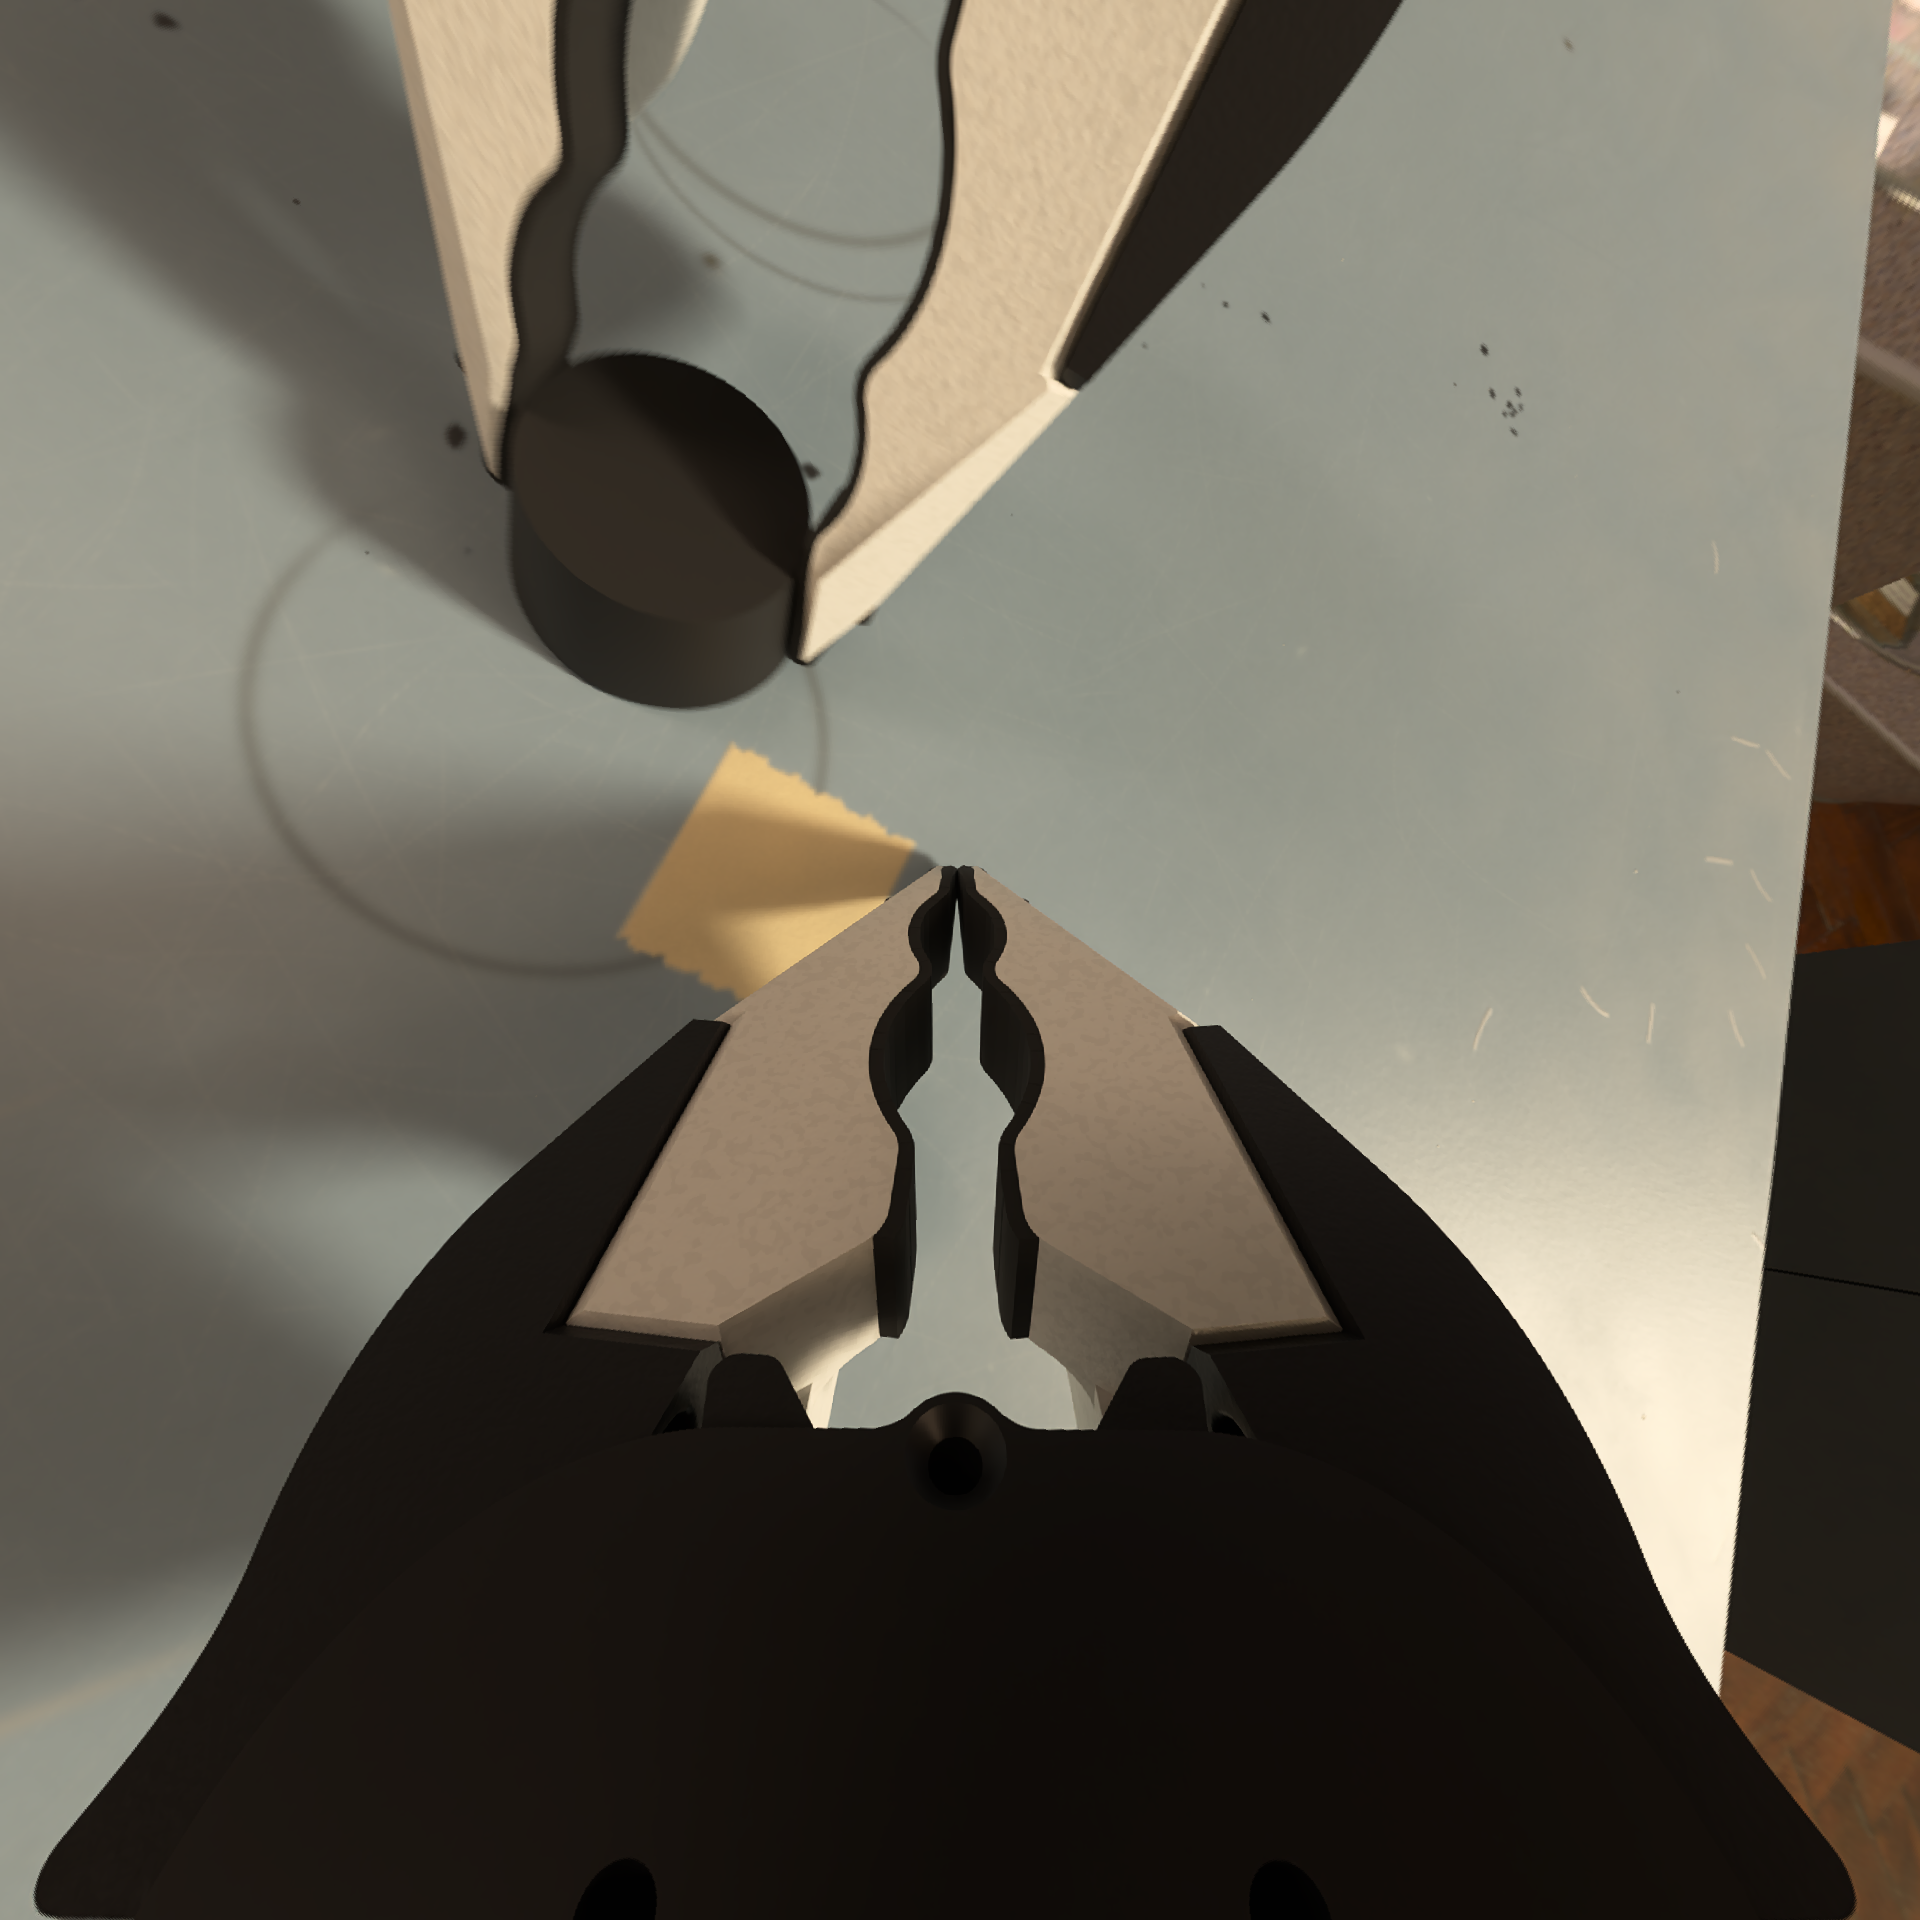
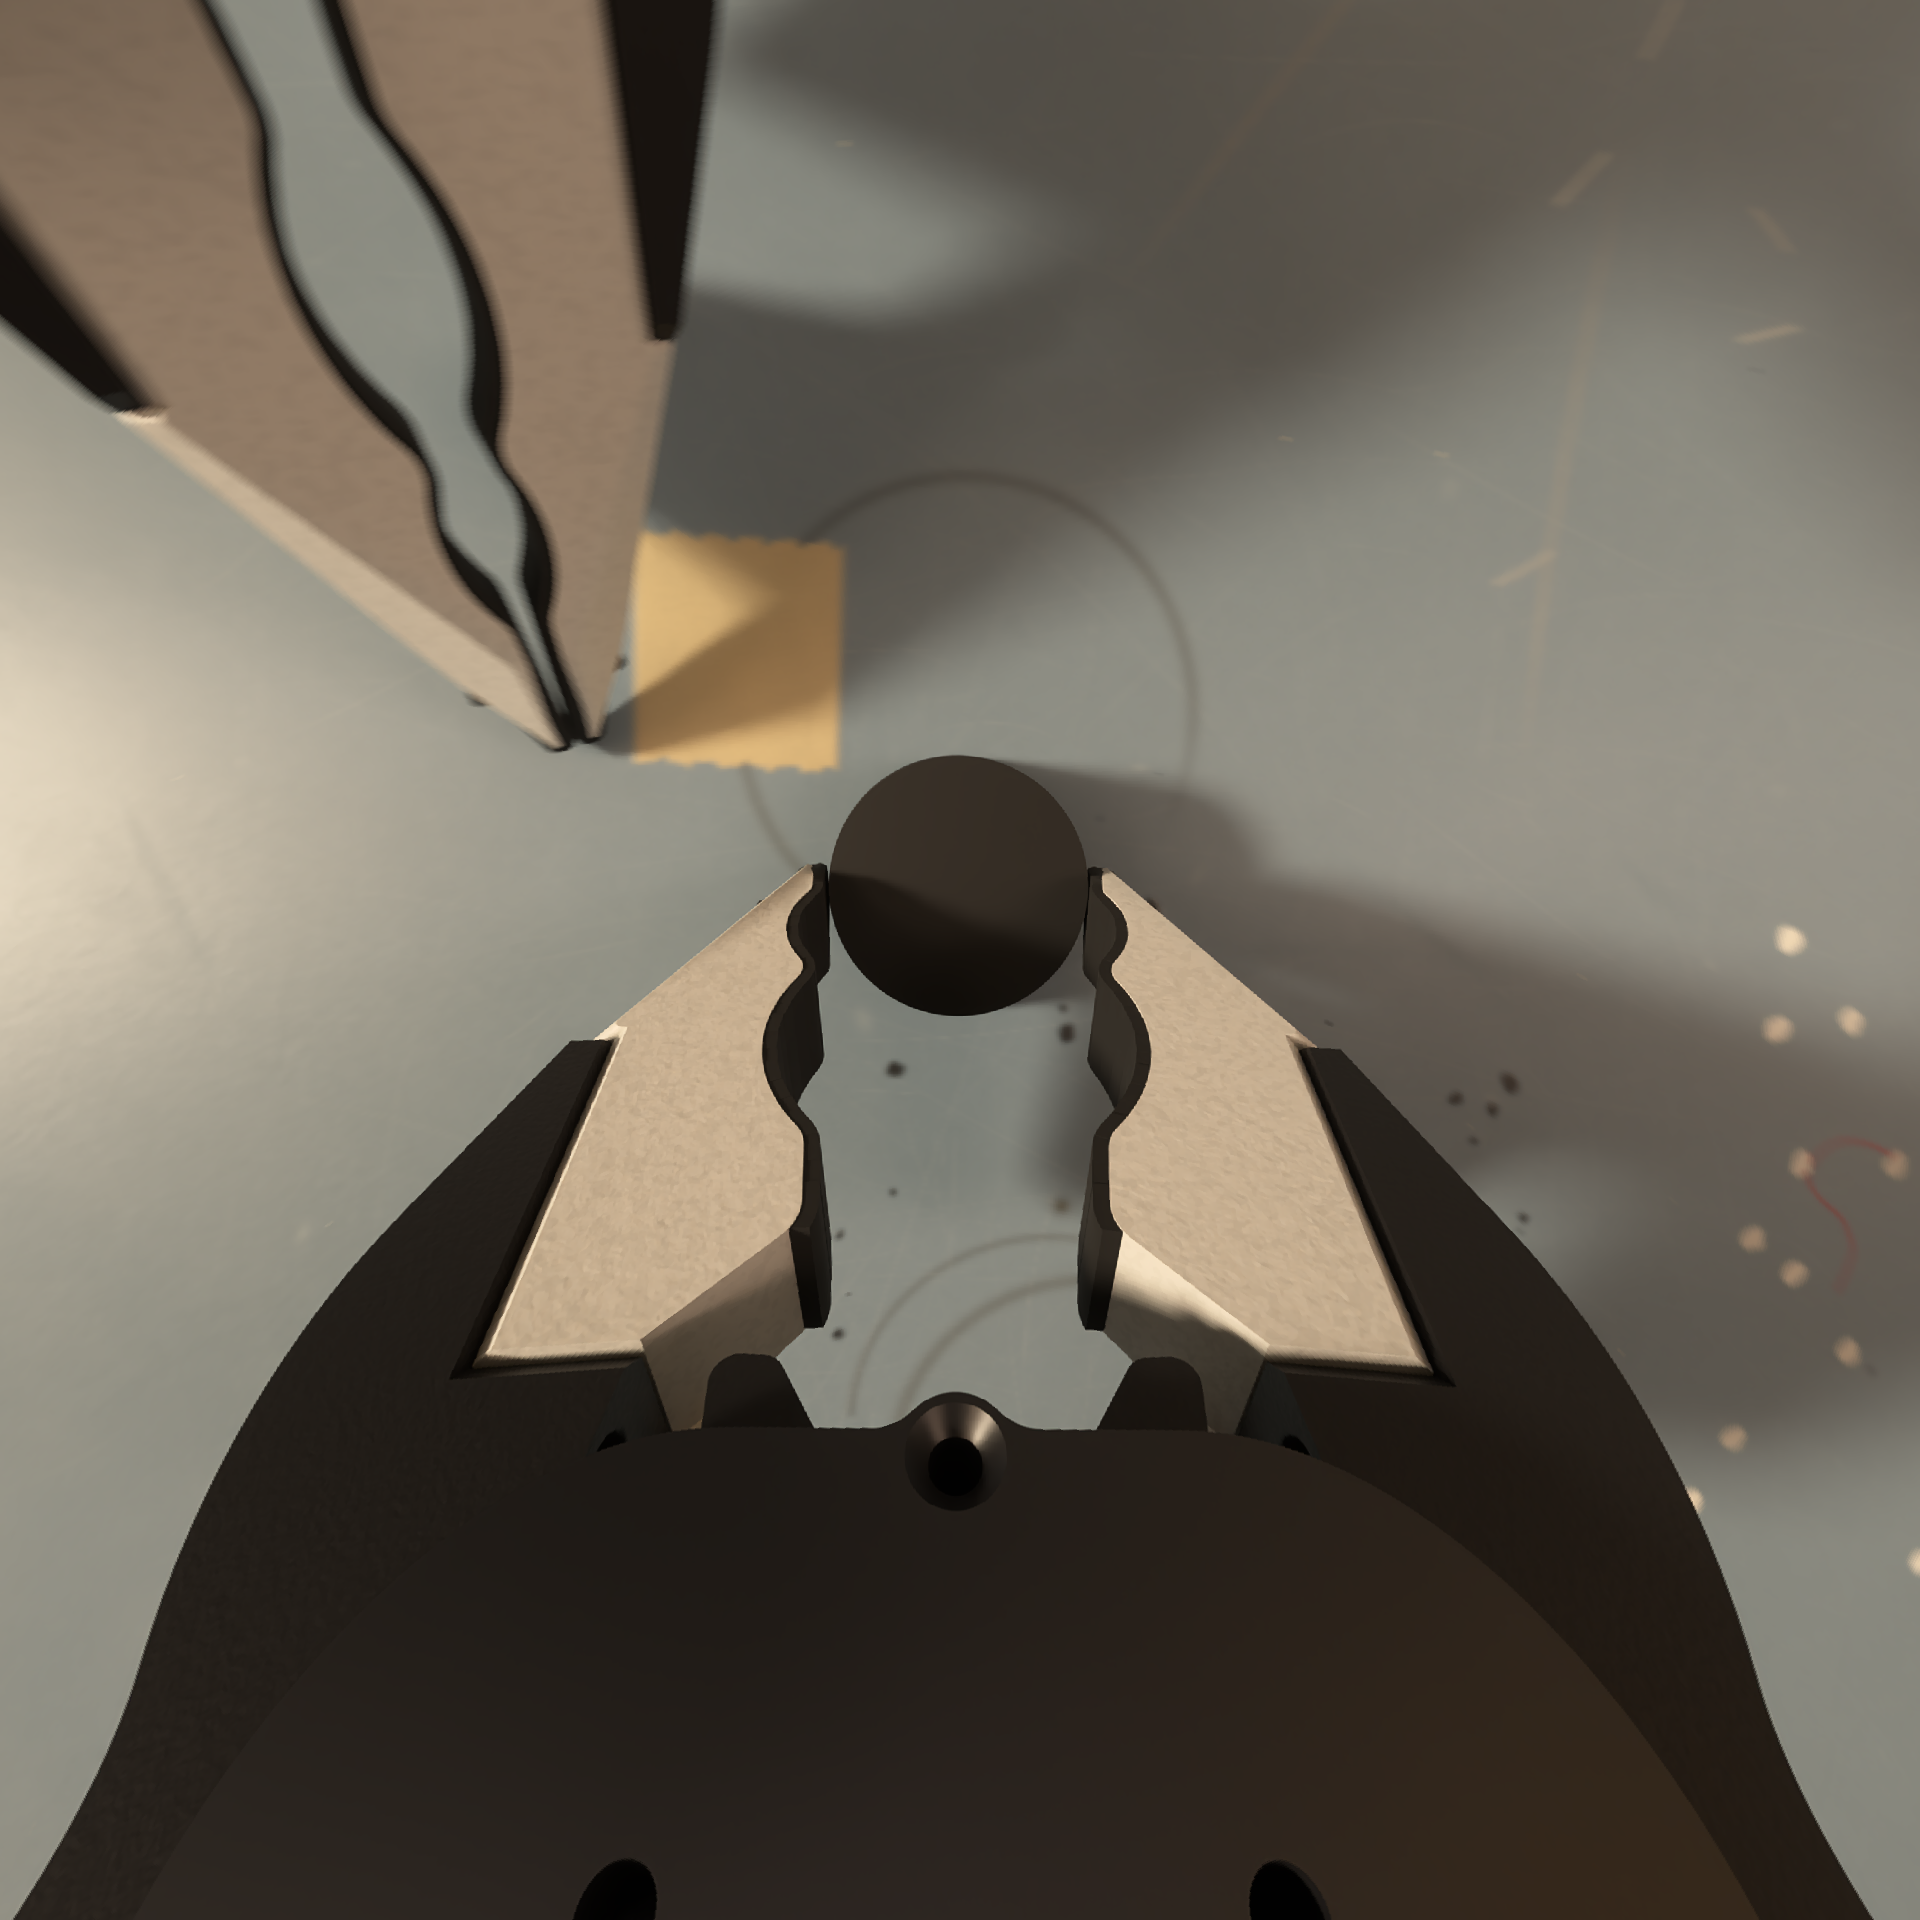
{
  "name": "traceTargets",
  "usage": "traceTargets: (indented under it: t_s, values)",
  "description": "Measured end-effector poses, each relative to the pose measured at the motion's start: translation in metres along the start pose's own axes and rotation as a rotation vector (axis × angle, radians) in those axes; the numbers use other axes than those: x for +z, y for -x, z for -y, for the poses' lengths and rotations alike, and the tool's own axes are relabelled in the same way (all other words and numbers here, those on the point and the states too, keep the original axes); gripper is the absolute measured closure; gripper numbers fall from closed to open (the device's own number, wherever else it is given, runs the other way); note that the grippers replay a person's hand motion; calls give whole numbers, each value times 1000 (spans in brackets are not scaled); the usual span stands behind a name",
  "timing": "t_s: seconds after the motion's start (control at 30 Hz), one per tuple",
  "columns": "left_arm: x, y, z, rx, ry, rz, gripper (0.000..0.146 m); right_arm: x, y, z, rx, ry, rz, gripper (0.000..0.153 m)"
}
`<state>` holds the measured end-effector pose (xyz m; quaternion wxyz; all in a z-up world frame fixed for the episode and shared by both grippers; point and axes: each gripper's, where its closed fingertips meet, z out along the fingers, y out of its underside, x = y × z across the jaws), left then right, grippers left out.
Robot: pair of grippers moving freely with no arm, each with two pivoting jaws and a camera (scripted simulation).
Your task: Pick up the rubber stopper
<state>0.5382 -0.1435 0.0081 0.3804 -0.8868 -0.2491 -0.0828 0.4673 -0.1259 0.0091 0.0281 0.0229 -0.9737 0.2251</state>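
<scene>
The right gripper (image 2: 957, 894) had its fingertips pressed on either side of the dark rubber stopper (image 2: 957, 885), whose base was hidden, above the grey table (image 2: 1351, 623) by a tan patch (image 2: 748, 665), while the left gripper (image 1: 958, 871) was fully closed and empty

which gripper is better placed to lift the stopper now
Right. The right gripper has a fingertip on each side of the rubber stopper, seemingly touching it. The left gripper is shut on nothing, near the tan tape.

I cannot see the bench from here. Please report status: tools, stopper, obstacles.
Right tool shut on rubber stopper. Left tool shut, empty, beside tan tape patch. Nothing in the way.
</scene>
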Motion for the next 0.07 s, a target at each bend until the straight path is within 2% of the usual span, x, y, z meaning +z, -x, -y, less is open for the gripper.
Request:
traceTargets:
  t_s: [0.07]
  values:
    - [0,0,0,-19,3,-11,146,0,-11,-1,44,-2,-39,104]
